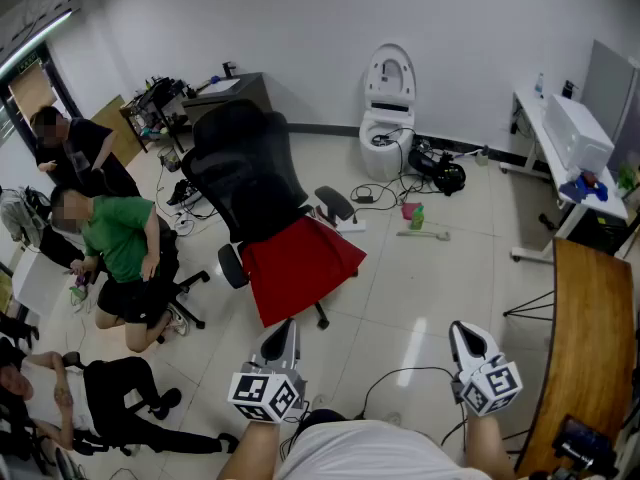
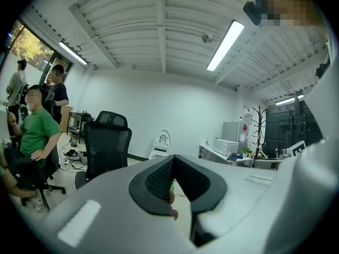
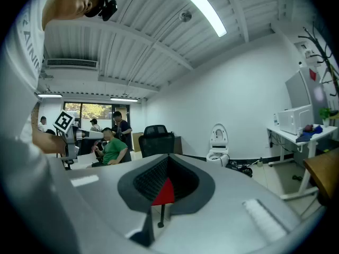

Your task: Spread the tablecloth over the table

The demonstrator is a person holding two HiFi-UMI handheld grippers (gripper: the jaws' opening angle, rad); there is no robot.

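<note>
The room has a pale, glossy tiled floor (image 1: 420, 288), plain white walls (image 1: 300, 28) and a ribbed white ceiling (image 2: 159, 30) with long tube lamps (image 2: 225, 45). A white toilet with its lid raised (image 1: 387, 108) stands against the far wall. A white desk (image 1: 540, 138) on the right carries a white box-shaped appliance (image 1: 575, 133). A curved brown wooden tabletop (image 1: 590, 338) with a smooth, bare grain runs along the right edge. A seated person in a green shirt (image 1: 120, 238) and others in black are grouped on the left.

In the middle of the floor stands a black mesh-backed office chair on castors (image 1: 245, 173). The red tablecloth (image 1: 300, 263), a soft matte fabric, lies draped over its seat in a rough square, one corner hanging off the front.

The left gripper (image 1: 279, 336), grey with a black-and-white marker cube, is held low and close to the person, its jaws clenched together on nothing. It points toward the chair, and the cloth lies just ahead of its tip, apart from it. The right gripper (image 1: 466, 336) is likewise closed and empty, over bare floor between the chair and the wooden tabletop. In the right gripper view the cloth shows only as a red wedge beyond the closed jaws. The cloth is well apart from the wooden tabletop.
</note>
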